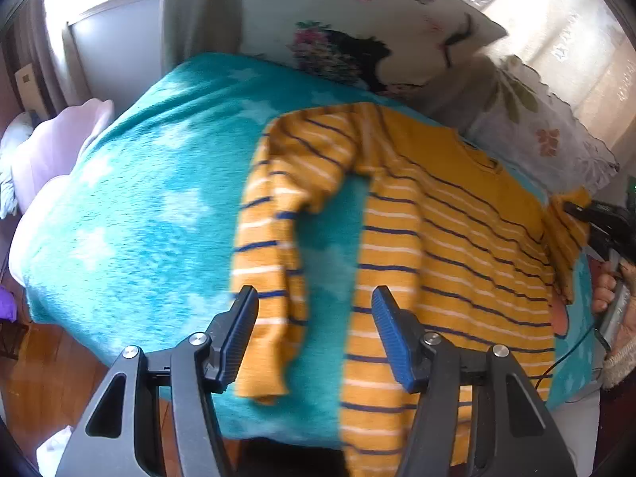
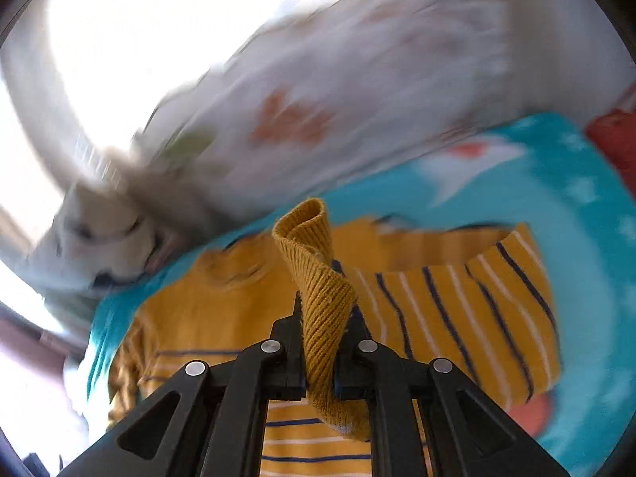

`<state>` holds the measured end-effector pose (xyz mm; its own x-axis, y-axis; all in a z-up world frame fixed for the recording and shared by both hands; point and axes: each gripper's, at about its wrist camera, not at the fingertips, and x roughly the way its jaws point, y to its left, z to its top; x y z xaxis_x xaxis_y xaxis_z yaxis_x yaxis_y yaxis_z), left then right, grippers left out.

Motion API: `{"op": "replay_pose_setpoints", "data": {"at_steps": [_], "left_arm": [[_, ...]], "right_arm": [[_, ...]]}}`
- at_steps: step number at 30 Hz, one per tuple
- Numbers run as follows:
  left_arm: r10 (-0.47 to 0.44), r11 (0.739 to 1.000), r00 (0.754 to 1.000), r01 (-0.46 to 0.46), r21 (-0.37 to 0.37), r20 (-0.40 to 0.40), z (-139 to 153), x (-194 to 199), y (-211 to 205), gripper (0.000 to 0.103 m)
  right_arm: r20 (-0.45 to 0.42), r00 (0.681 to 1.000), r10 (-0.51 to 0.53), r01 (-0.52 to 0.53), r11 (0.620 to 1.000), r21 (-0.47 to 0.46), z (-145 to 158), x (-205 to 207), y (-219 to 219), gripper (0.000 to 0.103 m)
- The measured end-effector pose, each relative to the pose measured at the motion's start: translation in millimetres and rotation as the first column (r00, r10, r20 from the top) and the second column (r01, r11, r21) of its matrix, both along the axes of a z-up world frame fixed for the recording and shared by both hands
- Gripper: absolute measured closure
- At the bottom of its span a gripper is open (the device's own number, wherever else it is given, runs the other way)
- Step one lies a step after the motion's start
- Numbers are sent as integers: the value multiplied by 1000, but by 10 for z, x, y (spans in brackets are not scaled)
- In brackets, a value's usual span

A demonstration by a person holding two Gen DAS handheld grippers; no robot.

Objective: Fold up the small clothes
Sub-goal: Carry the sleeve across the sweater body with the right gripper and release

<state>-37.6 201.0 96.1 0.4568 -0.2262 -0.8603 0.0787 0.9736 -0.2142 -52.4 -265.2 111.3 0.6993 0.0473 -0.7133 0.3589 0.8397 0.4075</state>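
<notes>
A mustard-yellow shirt (image 1: 445, 238) with navy and white stripes lies spread on a teal blanket (image 1: 139, 206). Its left sleeve (image 1: 270, 238) hangs bent down toward the near edge. My left gripper (image 1: 315, 294) hovers open above this sleeve and the gap beside the shirt body, pinching nothing. At the far right my right gripper (image 1: 584, 214) holds the other sleeve, lifted off the blanket. In the right wrist view my right gripper (image 2: 324, 318) is shut on that sleeve's ribbed cuff (image 2: 314, 262), which curls up between the fingers. The shirt (image 2: 457, 310) lies blurred below.
A cartoon-print pillow (image 1: 357, 39) and a white floral pillow (image 1: 536, 127) lie along the blanket's far side. Pink bedding (image 1: 59, 151) sits to the left, with wooden floor (image 1: 43, 377) below the near edge. A hand (image 1: 604, 294) and a thin cable (image 1: 572, 349) are at the right.
</notes>
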Motion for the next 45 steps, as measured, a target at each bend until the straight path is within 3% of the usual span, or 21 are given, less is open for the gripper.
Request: {"op": "replay_pose_setpoints", "data": {"at_steps": [3, 11, 14, 16, 18, 19, 28, 30, 33, 38, 43, 44, 45], "left_arm": [[23, 1000, 1000, -23, 6, -12, -33, 42, 219, 45], [70, 998, 996, -70, 0, -53, -174, 172, 586, 45], [67, 998, 996, -68, -8, -61, -205, 227, 613, 45], [62, 998, 996, -63, -12, -58, -205, 261, 622, 45], [64, 998, 996, -65, -19, -55, -204, 286, 644, 45], [68, 997, 996, -70, -23, -55, -207, 298, 663, 45], [124, 991, 989, -126, -32, -77, -283, 348, 921, 45], [147, 988, 986, -151, -44, -83, -297, 353, 1012, 45], [180, 981, 980, -185, -52, -84, -301, 351, 1151, 45], [226, 972, 971, -230, -47, -83, -302, 295, 1360, 45], [265, 962, 960, -269, -44, -90, -330, 227, 1538, 45], [274, 959, 958, -279, -44, -91, -332, 211, 1577, 45], [280, 958, 956, -285, -44, -90, -331, 207, 1607, 45]], "right_arm": [[-44, 995, 86, -85, 996, 20, -206, 308, 429, 94], [-84, 983, 164, -159, 985, 62, -436, 673, 865, 94], [-98, 978, 182, -178, 983, 50, -450, 858, 1005, 89], [-107, 975, 192, -188, 981, 51, -473, 939, 1109, 79], [-96, 973, 208, -202, 977, 64, -468, 981, 1198, 59], [-89, 972, 218, -213, 975, 64, -458, 987, 1255, 56], [-70, 928, 365, -359, 929, 92, -368, 914, 1835, 56], [-70, 898, 434, -427, 899, 95, -354, 824, 2059, 56], [-70, 824, 562, -553, 826, 110, -381, 633, 2531, 56], [-86, 676, 732, -717, 680, 151, -538, 240, 3284, 56], [-128, 535, 835, -840, 542, 25, -562, -178, 3881, 56], [-178, 512, 840, -854, 520, -6, -638, -236, 4006, 56], [-214, 513, 831, -854, 519, -32, -701, -250, 4051, 56]]}}
